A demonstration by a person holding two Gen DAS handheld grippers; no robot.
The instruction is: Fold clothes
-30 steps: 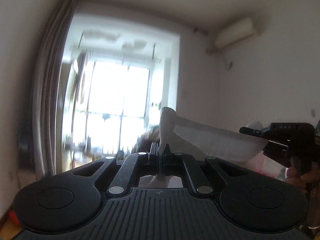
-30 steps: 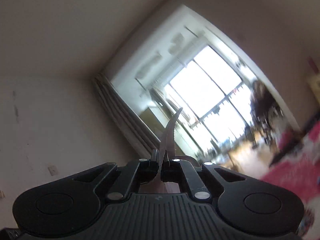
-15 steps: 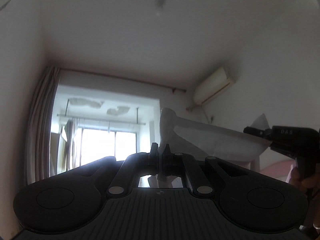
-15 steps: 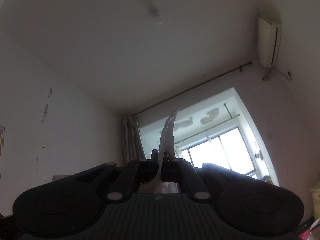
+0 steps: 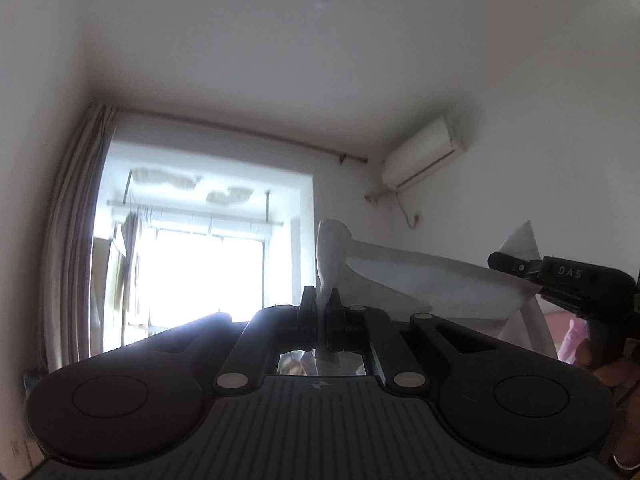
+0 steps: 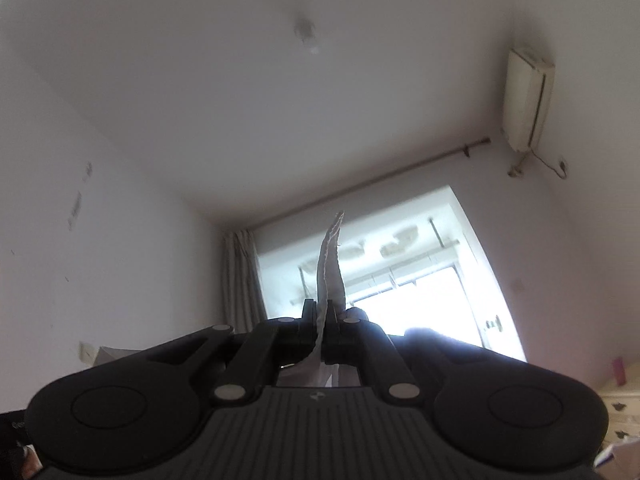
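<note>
White cloth (image 5: 432, 284) taut between grippers

The right tool (image 6: 320, 312) points up toward the ceiling, its jaws clamped on a white cloth (image 6: 330, 264) edge that stands upright before the bright window (image 6: 420, 296).
</note>
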